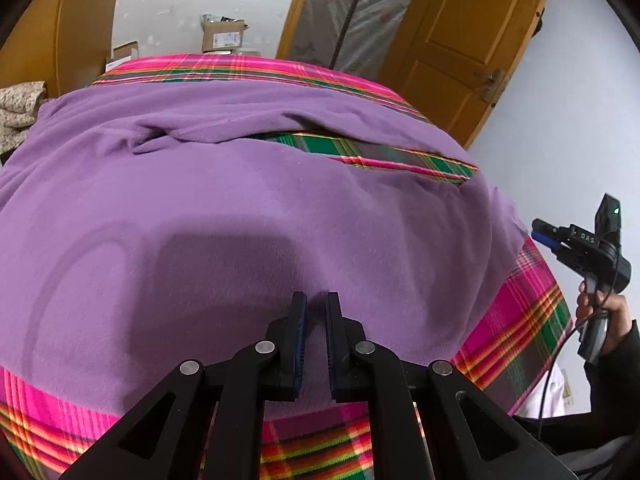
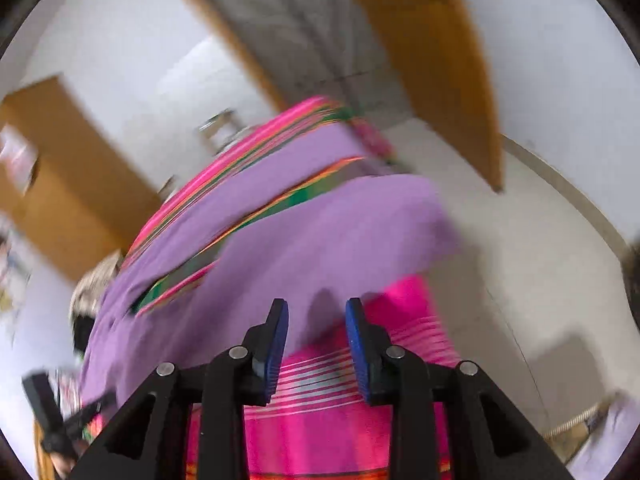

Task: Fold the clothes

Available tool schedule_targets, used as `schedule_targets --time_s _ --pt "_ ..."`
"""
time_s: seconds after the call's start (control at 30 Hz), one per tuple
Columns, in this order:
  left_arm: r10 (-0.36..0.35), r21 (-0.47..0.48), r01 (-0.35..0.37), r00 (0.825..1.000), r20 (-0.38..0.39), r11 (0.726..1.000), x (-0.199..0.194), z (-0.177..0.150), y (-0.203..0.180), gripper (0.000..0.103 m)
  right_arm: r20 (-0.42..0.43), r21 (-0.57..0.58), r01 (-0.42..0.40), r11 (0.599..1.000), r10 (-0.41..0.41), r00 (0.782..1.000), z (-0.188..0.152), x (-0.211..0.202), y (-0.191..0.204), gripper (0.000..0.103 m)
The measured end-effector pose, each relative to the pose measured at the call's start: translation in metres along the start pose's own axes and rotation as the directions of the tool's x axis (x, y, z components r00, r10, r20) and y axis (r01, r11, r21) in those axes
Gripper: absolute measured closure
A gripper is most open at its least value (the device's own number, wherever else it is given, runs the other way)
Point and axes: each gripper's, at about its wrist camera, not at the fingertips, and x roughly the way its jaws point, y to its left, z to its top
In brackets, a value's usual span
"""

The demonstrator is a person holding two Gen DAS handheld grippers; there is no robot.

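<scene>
A purple garment (image 1: 240, 208) lies spread over a pink, green and orange plaid sheet (image 1: 520, 320). A fold near its far side leaves a strip of plaid showing. My left gripper (image 1: 316, 300) hovers low over the garment's near middle, its blue pads almost together with only a thin slit between them; no fabric is lifted. In the blurred right wrist view my right gripper (image 2: 317, 306) is open with nothing between its pads, over the garment's (image 2: 320, 232) near edge and the sheet (image 2: 340, 432). The left wrist view shows the right gripper (image 1: 538, 236) off the garment's right edge.
A hand (image 1: 600, 312) in a dark sleeve holds the right tool. Cardboard boxes (image 1: 222, 36) stand behind the bed. A wooden door (image 1: 460, 48) is at the back right. A beige speckled cloth (image 1: 18, 108) lies at the far left.
</scene>
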Motion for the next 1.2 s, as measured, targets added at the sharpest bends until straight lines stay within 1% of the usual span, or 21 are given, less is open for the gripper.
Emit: schedule_targets --time_s 0.03,0.1,0.23,0.3,0.33,0.43,0.53,0.73,0.77,0.87,0.93,1.0,1.2 --pt "0.001 -0.001 -0.001 1.000 -0.001 1.000 0.003 0.002 0.000 0.094 0.005 0.019 -0.004 1.000 0.004 1.000 0.001 0.001 -0.005 0.072" --pt "0.005 0.002 -0.005 1.000 -0.004 1.000 0.007 0.005 -0.001 0.094 0.014 0.043 -0.019 0.999 0.018 1.000 0.003 0.003 -0.010 0.072" --pt "0.015 0.014 -0.015 1.000 -0.006 1.000 0.013 0.009 -0.006 0.094 0.024 0.045 -0.018 0.999 0.017 1.000 0.011 0.009 -0.013 0.072" --pt "0.021 0.019 -0.021 1.000 -0.007 1.000 0.015 0.010 -0.007 0.094 0.034 0.065 -0.004 0.998 0.002 0.999 0.011 0.013 -0.012 0.072" --pt "0.023 0.020 -0.023 1.000 -0.006 1.000 0.015 0.011 -0.008 0.092 0.031 0.074 0.013 0.997 -0.016 0.999 0.012 0.014 -0.014 0.071" --pt "0.027 0.023 -0.027 1.000 -0.006 0.999 0.018 0.014 -0.009 0.092 0.009 0.127 0.044 0.991 -0.045 0.999 0.016 0.019 -0.030 0.070" --pt "0.025 0.034 -0.025 1.000 -0.008 0.999 0.022 0.017 -0.012 0.092 -0.021 0.210 -0.012 0.978 0.017 1.000 0.019 0.027 -0.045 0.068" --pt "0.007 0.070 -0.005 1.000 -0.021 0.998 0.032 0.022 -0.025 0.092 -0.041 0.276 -0.083 0.957 0.098 0.994 0.025 0.042 -0.054 0.067" --pt "0.007 0.074 -0.005 1.000 -0.021 0.997 0.033 0.023 -0.027 0.092 -0.040 0.285 -0.093 0.954 0.109 0.993 0.026 0.044 -0.055 0.068" --pt "0.006 0.076 -0.004 1.000 -0.023 0.997 0.033 0.023 -0.028 0.092 -0.008 0.266 -0.082 0.960 0.088 0.996 0.029 0.040 -0.053 0.083" --pt "0.005 0.076 -0.003 1.000 -0.024 0.997 0.034 0.024 -0.029 0.092 0.016 0.247 -0.089 0.965 0.087 0.996 0.031 0.035 -0.051 0.094" --pt "0.004 0.077 -0.002 1.000 -0.025 0.997 0.034 0.024 -0.029 0.092 0.039 0.230 -0.098 0.968 0.092 0.995 0.032 0.029 -0.049 0.096" --pt "-0.011 0.087 0.014 0.999 -0.032 0.996 0.033 0.023 -0.034 0.092 0.112 0.209 -0.109 0.972 0.087 0.990 0.030 -0.003 -0.043 0.097"
